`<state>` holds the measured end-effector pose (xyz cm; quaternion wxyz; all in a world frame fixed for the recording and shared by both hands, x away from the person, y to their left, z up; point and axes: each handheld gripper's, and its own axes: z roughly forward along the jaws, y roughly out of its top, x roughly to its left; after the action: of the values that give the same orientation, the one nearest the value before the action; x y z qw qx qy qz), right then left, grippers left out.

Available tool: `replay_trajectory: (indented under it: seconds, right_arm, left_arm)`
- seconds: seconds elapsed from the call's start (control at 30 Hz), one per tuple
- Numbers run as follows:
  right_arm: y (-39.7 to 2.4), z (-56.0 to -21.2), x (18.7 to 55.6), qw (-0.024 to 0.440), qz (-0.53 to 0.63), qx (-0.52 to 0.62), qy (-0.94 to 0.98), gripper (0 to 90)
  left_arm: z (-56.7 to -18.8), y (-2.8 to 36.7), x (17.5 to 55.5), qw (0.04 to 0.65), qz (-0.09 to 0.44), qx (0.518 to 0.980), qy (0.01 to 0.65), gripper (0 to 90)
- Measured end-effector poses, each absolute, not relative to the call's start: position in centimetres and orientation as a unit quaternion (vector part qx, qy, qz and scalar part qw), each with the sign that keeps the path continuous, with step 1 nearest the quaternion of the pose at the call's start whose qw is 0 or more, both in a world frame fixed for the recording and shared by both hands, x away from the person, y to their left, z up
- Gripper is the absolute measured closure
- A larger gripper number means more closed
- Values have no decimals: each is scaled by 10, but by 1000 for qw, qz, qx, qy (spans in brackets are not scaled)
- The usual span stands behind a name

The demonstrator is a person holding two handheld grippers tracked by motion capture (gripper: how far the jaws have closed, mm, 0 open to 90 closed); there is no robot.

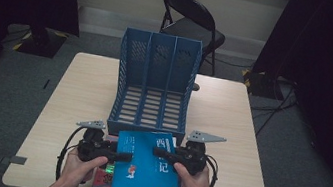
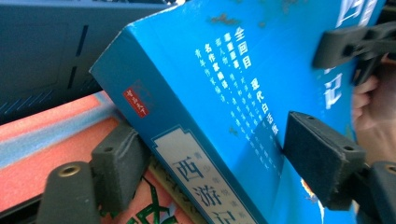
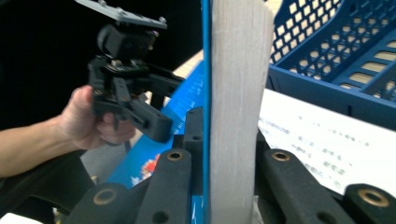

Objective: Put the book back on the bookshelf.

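Two grippers on one blue book

Two hands come up from my near edge of the wooden table [image 1: 233, 109], forearms angled inward so the tools meet over a blue book [image 1: 147, 171].

Biggest thing ahead of both grippers is the blue three-slot file rack [image 1: 155, 84], standing just beyond their tips with its open side toward me. Its latticed wall also shows in the right gripper view, just past the book's edge.

The blue book sits between the two tools, tilted, its near end over the table's front edge. In the left gripper view its spine [image 2: 187, 158] with pale label runs diagonally down between the black pads. Beneath it lies a red book [image 1: 102, 179], right under my left gripper.

My left hand [image 1: 76, 165] wraps the handle from below, wrist low, and the left gripper [image 1: 119, 157] points sideways toward the right one. Its jaws stand wide on either side of the book's thickness; one pad [image 2: 322, 154] lies against the cover, the other pad [image 2: 119, 158] sits beside the spine's lower edge, and I cannot tell whether they press.

My right hand [image 1: 196, 179] mirrors it, knuckles up. The right gripper [image 1: 165, 154] points toward the left one, and its jaws are pinching the book's page edge [image 3: 238, 93], which stands upright between them.
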<state>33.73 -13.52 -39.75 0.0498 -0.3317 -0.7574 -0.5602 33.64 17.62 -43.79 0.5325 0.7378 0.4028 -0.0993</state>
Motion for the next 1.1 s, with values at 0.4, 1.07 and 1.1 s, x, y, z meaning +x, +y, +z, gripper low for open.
replay_trajectory:
  seconds: [0.4, 1.07, 1.1]
  right_arm:
    - [-133, -397, 338, 45, -552, -346, -757, 781]
    - [-135, -354, 323, 30, -589, -318, -743, 781]
    - [-135, -352, 323, 27, -590, -318, -741, 781]
  left_arm:
    - [-434, 177, 337, 561, -131, 716, 395, 366]
    - [-380, 171, 330, 602, -114, 711, 345, 557]
    - [-378, 171, 330, 604, -112, 712, 341, 561]
